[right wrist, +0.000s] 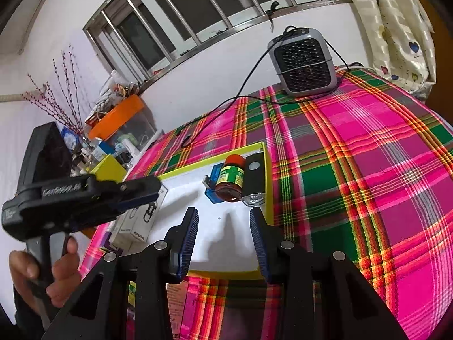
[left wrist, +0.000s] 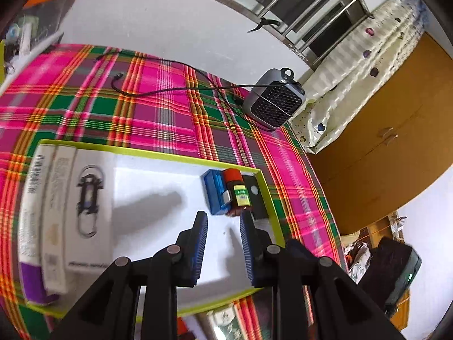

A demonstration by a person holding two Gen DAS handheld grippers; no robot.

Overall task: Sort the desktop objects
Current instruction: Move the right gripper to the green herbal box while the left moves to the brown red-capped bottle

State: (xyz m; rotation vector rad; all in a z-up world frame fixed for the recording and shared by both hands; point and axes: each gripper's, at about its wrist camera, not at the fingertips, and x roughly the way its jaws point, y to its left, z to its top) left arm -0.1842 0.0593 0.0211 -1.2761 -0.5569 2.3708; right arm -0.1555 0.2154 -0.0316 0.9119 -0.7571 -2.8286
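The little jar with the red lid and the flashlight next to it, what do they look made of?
The jar looks like glossy brown glass or clear plastic, going by its shiny see-through base; the red lid seems plastic. The flashlight looks like matte black plastic with a reflective clear lens.

1. The plaid tablecloth (right wrist: pixel 368 155) fills the scene, pink, green and orange, and everything else is placed from it.
2. At its far edge stands a small grey fan heater (right wrist: pixel 304 62) with a dark honeycomb grille, upright, facing out over the cloth.
3. A black cable (left wrist: pixel 158 90) snakes across the far part of the cloth, one loose plug end lying on the fabric.
4. Behind the cloth, a white wall with a barred window (right wrist: pixel 181 25) above it.
5. Off the cloth's right far corner hangs a cream curtain (right wrist: pixel 396 34) with small coloured hearts.
6. Off its left far side, a cluttered shelf with an orange bin (right wrist: pixel 119 119) and red-budded twigs (right wrist: pixel 56 96).
7. Beyond the cloth's right edge in the left wrist view, a brown wooden door (left wrist: pixel 396 141).
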